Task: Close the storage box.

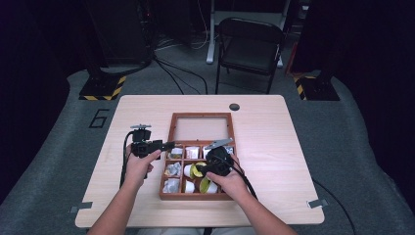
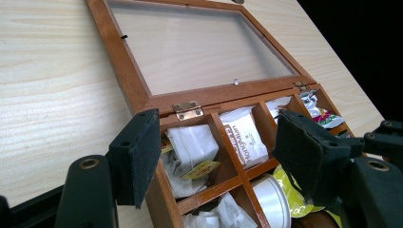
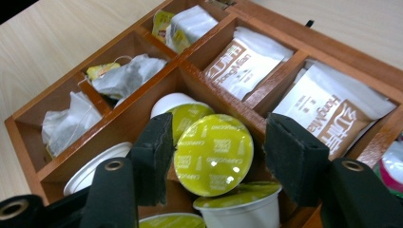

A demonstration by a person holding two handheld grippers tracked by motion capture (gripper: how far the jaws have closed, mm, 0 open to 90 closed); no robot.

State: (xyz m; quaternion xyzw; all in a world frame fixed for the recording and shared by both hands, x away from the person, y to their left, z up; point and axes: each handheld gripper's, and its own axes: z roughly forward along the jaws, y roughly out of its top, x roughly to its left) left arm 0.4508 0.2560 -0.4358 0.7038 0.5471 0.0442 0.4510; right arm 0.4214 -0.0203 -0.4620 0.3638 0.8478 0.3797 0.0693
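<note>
The coffee capsule [image 3: 213,154], green-lidded and tilted on edge, sits in the middle compartment of the wooden box [image 1: 169,128] at the table's near centre; the right gripper [image 3: 216,161] brackets it, its pads [image 3: 154,152] seemingly not yet pressing, so the step looks like closing for a pick; next it likely needs a firm squeeze, then a straight lift; the left gripper [image 2: 216,156] hovers open over the box's left edge, holding nothing.

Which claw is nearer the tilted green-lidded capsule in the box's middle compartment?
The right claw: its jaws stand either side of the green-lidded capsule, not clearly pressing it. The left claw sits farther off at the wooden box's left wall.
</note>
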